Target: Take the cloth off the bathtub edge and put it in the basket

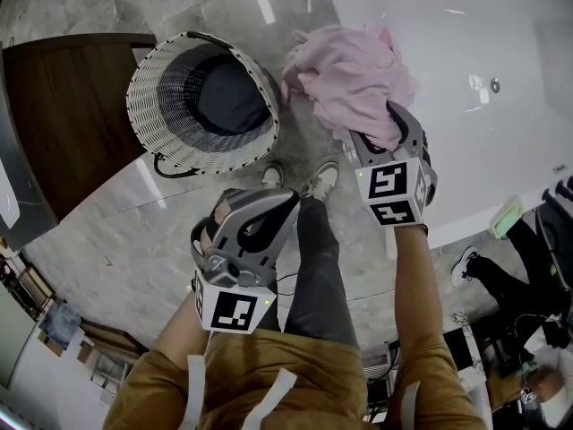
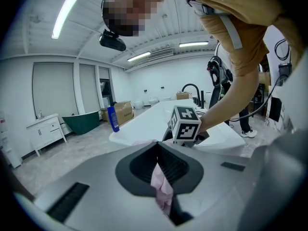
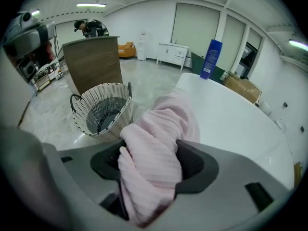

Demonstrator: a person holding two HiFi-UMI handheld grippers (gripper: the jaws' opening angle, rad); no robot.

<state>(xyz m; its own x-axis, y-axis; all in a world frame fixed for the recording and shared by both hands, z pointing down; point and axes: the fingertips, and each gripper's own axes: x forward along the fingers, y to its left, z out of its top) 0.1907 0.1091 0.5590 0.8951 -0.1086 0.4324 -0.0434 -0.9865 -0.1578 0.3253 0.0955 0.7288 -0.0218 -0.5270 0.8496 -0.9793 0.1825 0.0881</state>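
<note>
We judge the task about half done. The cloth (image 1: 345,79) is bunched up in the right claw (image 1: 380,133), whose jaws are clamped on a thick wad of it, and it hangs over the left edge of the bathtub (image 1: 466,25) and not in the basket (image 1: 148,79). Whether a fold is touching the tub rim we cannot tell. What is left is the carry to the left and the drop.

The basket stands on the floor just left of the cloth, its mouth open and facing up. The dark inside looks roomy, though we cannot tell what lies at the bottom. Its near-right rim is the edge to clear, and the loose folds could catch on it or drape over it if the drop comes too early.

The left claw (image 1: 277,206) sits nearer to us, well apart from the cloth and out of the path. Its jaws are almost together, and its own view shows a pink sliver in the slit. Whether that is pinched or only seen through the slit we cannot tell.

The shoes (image 1: 322,182) stand near the basket, and the dark wooden panel (image 1: 72,106) lies beyond it on the far left, so the way over the rim looks open
</note>
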